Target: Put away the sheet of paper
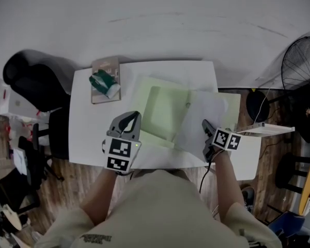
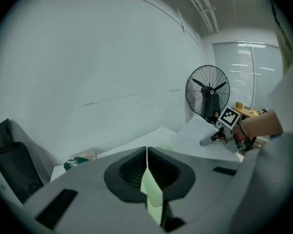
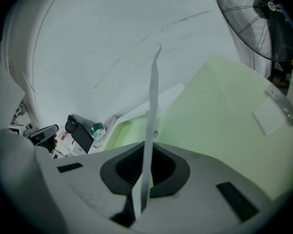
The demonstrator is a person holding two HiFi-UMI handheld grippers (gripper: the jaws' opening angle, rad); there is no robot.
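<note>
White worktop point(image 1: 88, 138) at frame centre, green folder point(image 1: 163, 110) laid open on it. Folder edge pinched in left gripper point(image 1: 133, 119) jaws. Sheet of paper point(image 1: 204, 115) clamped in right gripper point(image 1: 207, 126) jaws, overlapping folder's right half. Sheet not yet tucked in; task judged about midway.

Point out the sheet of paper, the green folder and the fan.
sheet of paper point(image 1: 205, 119), head view, middle of the white sheet.
green folder point(image 1: 163, 110), head view, its inner panel.
fan point(image 1: 299, 66), head view, wire grille.
</note>
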